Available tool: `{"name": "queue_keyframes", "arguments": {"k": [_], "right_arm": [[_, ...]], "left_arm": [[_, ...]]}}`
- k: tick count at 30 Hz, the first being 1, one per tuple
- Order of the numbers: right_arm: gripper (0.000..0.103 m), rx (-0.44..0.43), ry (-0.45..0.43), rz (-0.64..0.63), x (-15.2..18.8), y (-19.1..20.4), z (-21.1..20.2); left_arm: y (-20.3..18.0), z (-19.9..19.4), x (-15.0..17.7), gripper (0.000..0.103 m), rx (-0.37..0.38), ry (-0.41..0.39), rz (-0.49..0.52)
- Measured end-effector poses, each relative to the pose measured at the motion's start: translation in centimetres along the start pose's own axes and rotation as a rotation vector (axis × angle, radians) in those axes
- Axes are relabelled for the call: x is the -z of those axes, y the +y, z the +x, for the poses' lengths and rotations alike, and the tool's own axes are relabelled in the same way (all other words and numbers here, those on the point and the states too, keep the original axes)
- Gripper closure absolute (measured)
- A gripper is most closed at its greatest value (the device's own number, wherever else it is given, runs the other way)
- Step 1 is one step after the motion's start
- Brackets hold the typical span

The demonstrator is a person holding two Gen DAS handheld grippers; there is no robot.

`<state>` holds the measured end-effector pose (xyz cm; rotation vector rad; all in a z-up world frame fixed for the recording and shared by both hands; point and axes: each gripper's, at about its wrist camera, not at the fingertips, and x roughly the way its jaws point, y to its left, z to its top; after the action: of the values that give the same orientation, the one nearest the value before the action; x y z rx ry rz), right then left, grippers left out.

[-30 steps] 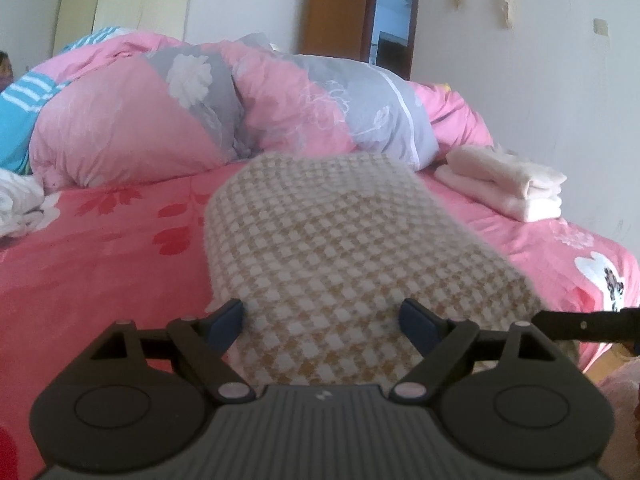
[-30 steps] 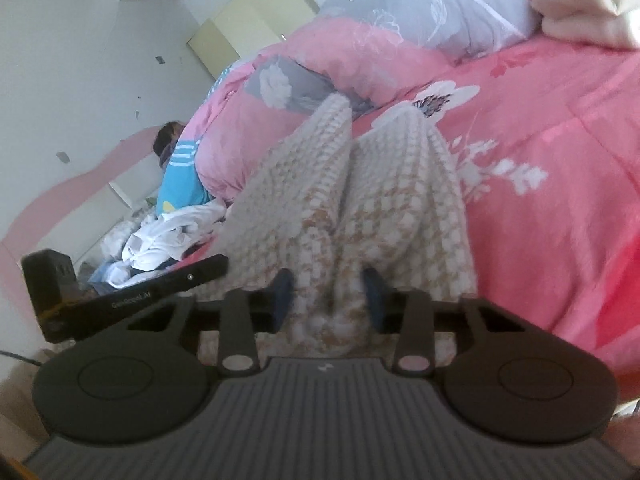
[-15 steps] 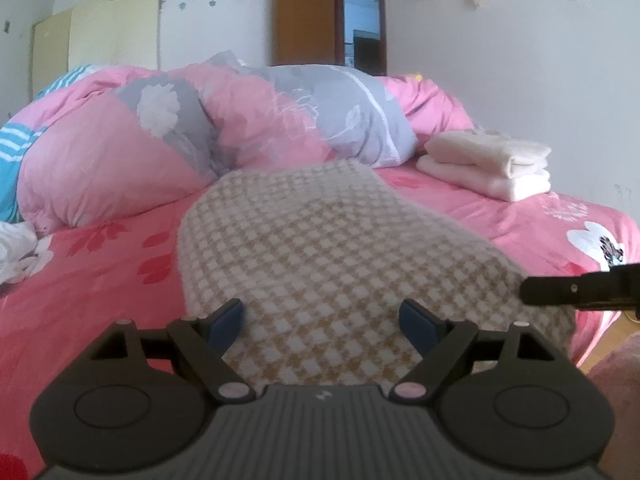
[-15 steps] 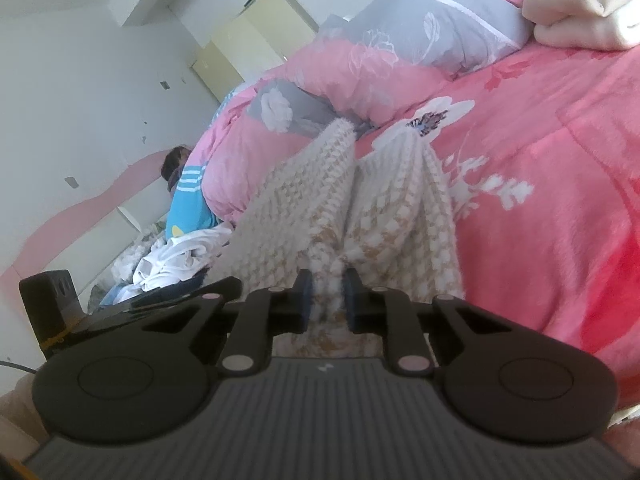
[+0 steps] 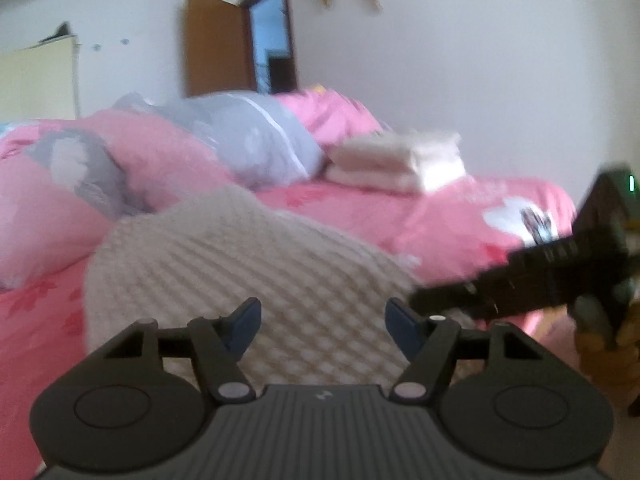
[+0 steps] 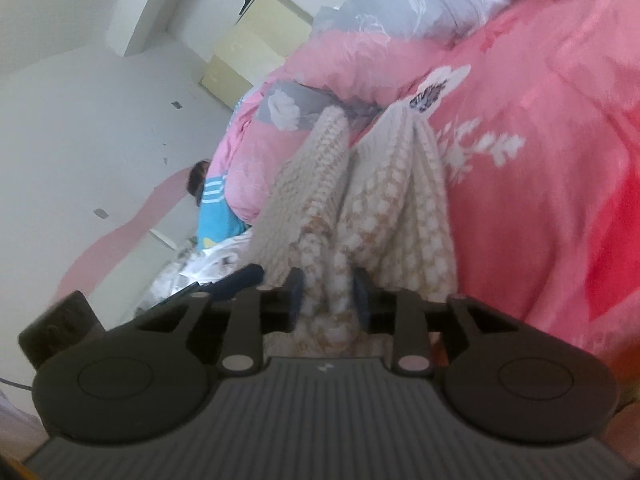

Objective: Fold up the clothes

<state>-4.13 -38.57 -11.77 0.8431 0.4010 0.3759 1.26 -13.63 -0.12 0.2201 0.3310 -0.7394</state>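
A beige-and-white checked knit garment (image 5: 240,260) lies on the pink bed sheet (image 5: 460,216). My left gripper (image 5: 322,316) hovers over its near edge with the jaws closing. The cloth lies under and between the blue pads without touching them. In the right wrist view the same garment (image 6: 380,200) is bunched into upright folds. My right gripper (image 6: 328,300) has a fold between its pads, which still touch it on both sides while the jaws are opening. The black body of the right gripper (image 5: 560,272) shows at the right of the left wrist view.
A pink and grey duvet (image 5: 160,152) is heaped at the head of the bed. Folded cream towels (image 5: 396,160) are stacked at the far right. A person in a blue striped top (image 6: 212,208) sits beyond a pile of white clothes (image 6: 200,268). An open door (image 5: 216,44) is behind.
The left gripper has swung right and its jaws have narrowed. The right gripper pinched the fold tight, then widened again, and it has rolled and sunk a little.
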Motion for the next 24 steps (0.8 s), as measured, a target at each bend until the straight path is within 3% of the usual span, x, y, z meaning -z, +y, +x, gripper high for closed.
{"name": "queue_keyframes", "arguments": {"k": [4, 7, 10, 14, 17, 19, 24], "right_arm": [[0.065, -0.023, 0.018, 0.035, 0.0, -0.2, 0.4], [0.056, -0.032, 0.033, 0.026, 0.0, 0.3, 0.9], [0.053, -0.021, 0.047, 0.007, 0.0, 0.9, 1.4], [0.053, 0.002, 0.062, -0.006, -0.2, 1.3, 1.9], [0.06, 0.023, 0.069, -0.029, -0.2, 1.5, 2.2], [0.075, 0.042, 0.068, -0.051, -0.1, 1.7, 2.3], [0.084, 0.052, 0.038, -0.095, 0.2, 2.1, 2.1]], "left_arm": [[4.0, -2.7, -0.5, 0.023, -0.083, -0.076, -0.134], [7.5, -2.0, 0.4, 0.024, -0.163, 0.006, -0.299], [11.0, -1.1, 1.4, 0.031, -0.244, 0.096, -0.466], [12.6, -0.5, 3.5, 0.031, -0.189, 0.117, -0.623], [12.7, 0.4, 3.8, 0.031, -0.081, 0.131, -0.687], [12.2, 1.0, 3.6, 0.029, -0.074, 0.138, -0.69], [11.6, 0.8, 2.7, 0.032, -0.11, 0.145, -0.655]]}}
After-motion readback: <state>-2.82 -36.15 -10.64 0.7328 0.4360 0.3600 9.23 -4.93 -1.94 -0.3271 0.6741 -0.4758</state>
